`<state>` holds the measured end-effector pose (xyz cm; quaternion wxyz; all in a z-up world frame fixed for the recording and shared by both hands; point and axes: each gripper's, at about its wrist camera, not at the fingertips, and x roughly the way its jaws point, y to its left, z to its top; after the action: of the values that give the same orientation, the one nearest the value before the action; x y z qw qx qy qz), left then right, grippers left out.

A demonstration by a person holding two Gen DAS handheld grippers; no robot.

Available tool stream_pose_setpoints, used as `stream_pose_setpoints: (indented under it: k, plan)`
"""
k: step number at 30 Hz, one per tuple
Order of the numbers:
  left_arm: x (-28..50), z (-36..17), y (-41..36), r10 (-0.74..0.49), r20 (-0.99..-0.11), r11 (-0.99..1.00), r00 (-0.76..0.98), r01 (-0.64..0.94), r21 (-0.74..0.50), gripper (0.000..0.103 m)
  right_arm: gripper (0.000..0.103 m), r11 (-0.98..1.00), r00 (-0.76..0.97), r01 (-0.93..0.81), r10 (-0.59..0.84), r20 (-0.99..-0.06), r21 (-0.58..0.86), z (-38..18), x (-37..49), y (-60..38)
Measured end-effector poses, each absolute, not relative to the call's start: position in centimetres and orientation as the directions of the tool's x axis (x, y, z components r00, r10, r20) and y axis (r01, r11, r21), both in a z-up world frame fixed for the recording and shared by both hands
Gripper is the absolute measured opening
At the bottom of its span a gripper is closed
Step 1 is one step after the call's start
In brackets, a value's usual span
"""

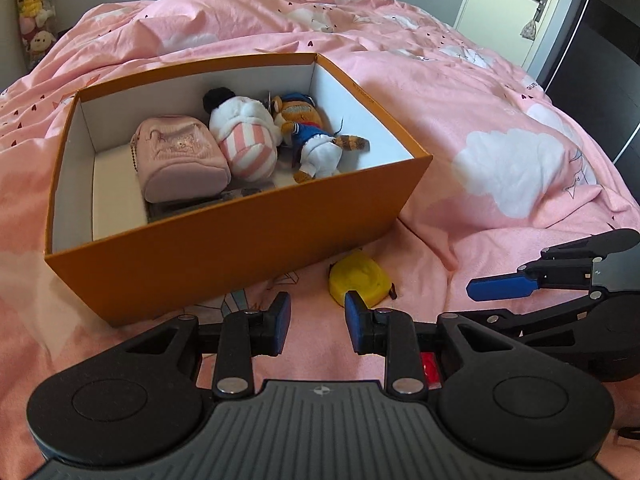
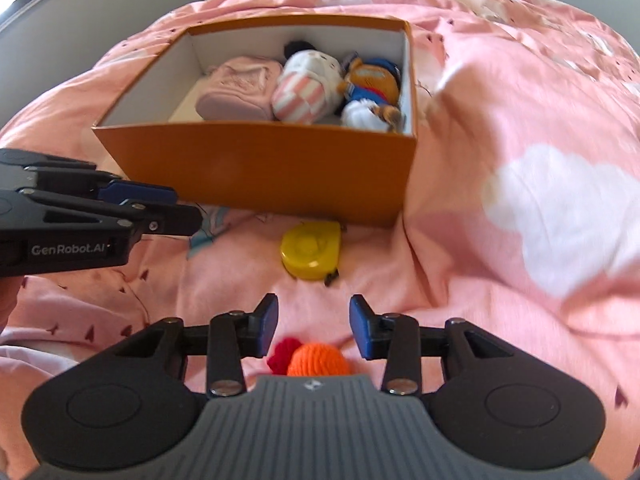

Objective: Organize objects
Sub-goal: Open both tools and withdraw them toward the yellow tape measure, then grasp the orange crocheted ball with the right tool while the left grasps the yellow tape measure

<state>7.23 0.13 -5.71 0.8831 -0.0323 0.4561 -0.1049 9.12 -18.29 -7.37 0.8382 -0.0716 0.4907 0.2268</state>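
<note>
Both wrist views near, angled down across the bed, sharing orange box, yellow case

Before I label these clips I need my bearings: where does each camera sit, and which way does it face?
Left wrist: rides the left gripper, angled down over the pink bedspread at the orange box and yellow tape measure; its own open fingers show, with the right gripper at the right edge.
Right wrist: rides the right gripper, angled down likewise; the left gripper enters at left, an orange knitted ball lies under it.
Shared: box, tape measure, bedspread.
</note>
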Motion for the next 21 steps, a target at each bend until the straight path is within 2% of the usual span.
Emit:
stream_pose_setpoints:
  k: [7, 16, 21]
  plan:
    - [6.7, -7.6, 0.1, -0.205, -0.835, 0.979, 0.510, 0.109, -0.174, 0.033, 0.048, 0.908, 0.402, -0.400, 0.295, -0.867, 0.123, -9.3, 8.3, -19.2]
    - [6.6, -8.7, -0.1, -0.222, -0.847, 0.975, 0.483, 0.097, -0.200, 0.033, 0.048, 0.915, 0.350, -0.376, 0.289, -0.891, 0.149, -11.1, 8.4, -19.3]
    - [6.7, -8.9, 0.1, -0.228, -0.848, 0.973, 0.479, 0.090, -0.211, 0.033, 0.044, 0.908, 0.313, -0.387, 0.295, -0.903, 0.162, -11.6, 8.4, -18.9]
